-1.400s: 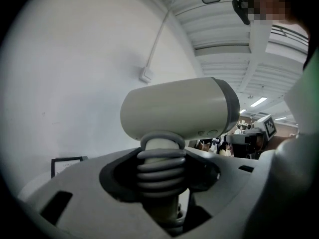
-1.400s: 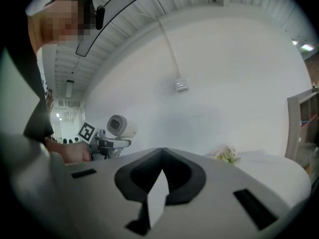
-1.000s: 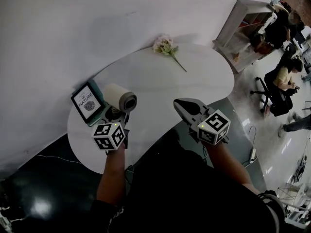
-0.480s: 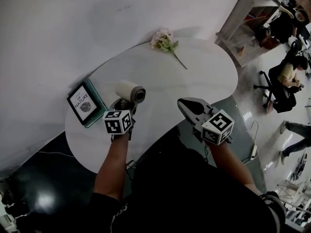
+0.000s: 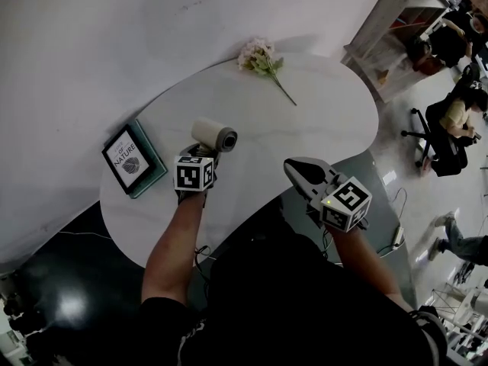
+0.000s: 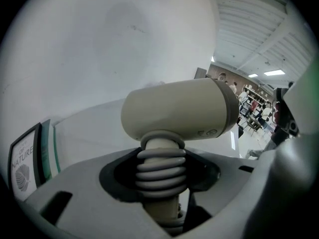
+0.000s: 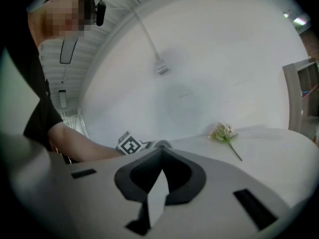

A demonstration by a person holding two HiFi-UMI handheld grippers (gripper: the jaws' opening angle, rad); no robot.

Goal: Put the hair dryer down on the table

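Your left gripper (image 5: 203, 158) has its 2 jaws clamped around the cord-wrapped handle of the hair dryer (image 5: 214, 135). The dryer stands upright over the table (image 5: 320, 105), its barrel pointing toward 3 o'clock. Your right gripper (image 5: 303, 172) is closed and empty at the table's 5 o'clock edge. A framed print (image 5: 126, 160) lies at 9 o'clock and a flower (image 5: 259, 56) at 12.

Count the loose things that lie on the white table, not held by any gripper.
2. A flower lies at the far edge; a teal-edged book marked NATURE lies at the left edge. The hair dryer, held in the left gripper, is not counted. Nothing looks hidden.
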